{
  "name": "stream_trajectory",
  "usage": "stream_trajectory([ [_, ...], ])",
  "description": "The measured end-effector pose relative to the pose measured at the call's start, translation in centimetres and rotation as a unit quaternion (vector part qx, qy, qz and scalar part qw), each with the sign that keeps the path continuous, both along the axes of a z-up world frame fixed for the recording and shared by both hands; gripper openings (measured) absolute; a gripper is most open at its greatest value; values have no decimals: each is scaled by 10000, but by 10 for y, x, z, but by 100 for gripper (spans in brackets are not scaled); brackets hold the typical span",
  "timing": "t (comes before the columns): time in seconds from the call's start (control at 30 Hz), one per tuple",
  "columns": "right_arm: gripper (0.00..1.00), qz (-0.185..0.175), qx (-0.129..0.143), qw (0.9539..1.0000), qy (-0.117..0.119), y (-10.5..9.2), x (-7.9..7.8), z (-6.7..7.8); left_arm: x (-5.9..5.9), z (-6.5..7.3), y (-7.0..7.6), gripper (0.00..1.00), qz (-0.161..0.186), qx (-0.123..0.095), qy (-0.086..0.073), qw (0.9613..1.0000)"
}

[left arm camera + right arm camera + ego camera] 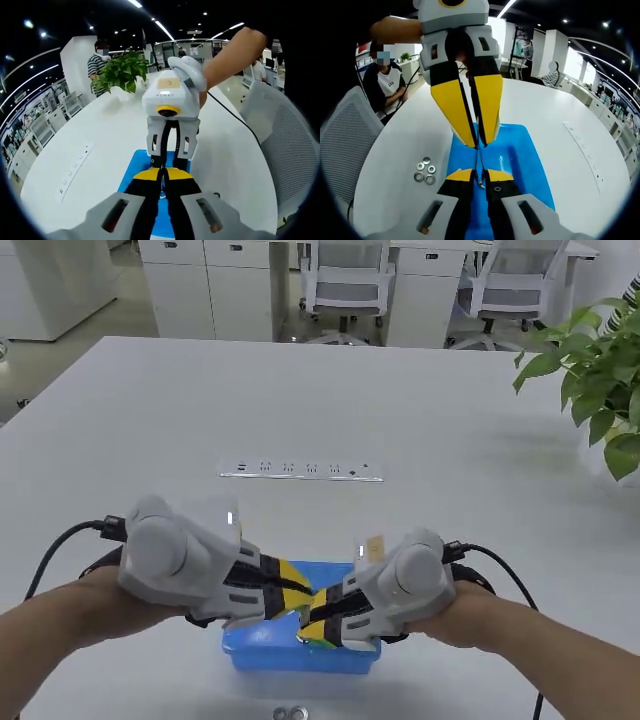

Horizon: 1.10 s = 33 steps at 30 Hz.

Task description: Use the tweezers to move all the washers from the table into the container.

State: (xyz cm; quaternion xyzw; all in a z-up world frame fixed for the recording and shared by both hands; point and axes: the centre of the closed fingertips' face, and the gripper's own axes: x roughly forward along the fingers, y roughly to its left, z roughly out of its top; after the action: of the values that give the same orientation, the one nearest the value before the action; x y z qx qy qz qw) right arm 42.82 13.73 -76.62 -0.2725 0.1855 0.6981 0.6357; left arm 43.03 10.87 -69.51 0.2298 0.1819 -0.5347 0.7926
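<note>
Left tongs and right tongs meet tip to tip, each pair drawn in on the one pair of thin metal tweezers that runs between them. Whether the tweezers carry a washer: cannot tell. In the head view the left tongs and right tongs overlap above one blue rectangular plastic container. It lies directly under the tweezers, and nothing can be made out inside it. The flat silver metal washers lie in a loose cluster on the white worktop, just beside the container's long edge and outside it. I count five, though they are small; two show at the near edge in the head view. Farther out is one white socket strip set in the worktop. One green leafy plant is at the right edge.
</note>
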Motion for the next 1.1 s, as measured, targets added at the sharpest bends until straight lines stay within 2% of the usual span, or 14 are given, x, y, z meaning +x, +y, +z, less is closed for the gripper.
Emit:
stream_trajectory([
  [0.33,12,-47,14,10000,15,0,1,2,-1,2,-1,6,-54,-12,-13,10000],
  [0.57,14,-131,70,9999,49,2,0,9,-2,6,-1,5,-104,-26,-23,9999],
  [0.9,24,-336,131,9993,77,-1,-4,22,-2,13,3,5,-28,-83,30,10000],
  [1.1,30,-530,181,9984,0,-6,-4,33,-2,20,7,5,43,-166,46,9998],
])
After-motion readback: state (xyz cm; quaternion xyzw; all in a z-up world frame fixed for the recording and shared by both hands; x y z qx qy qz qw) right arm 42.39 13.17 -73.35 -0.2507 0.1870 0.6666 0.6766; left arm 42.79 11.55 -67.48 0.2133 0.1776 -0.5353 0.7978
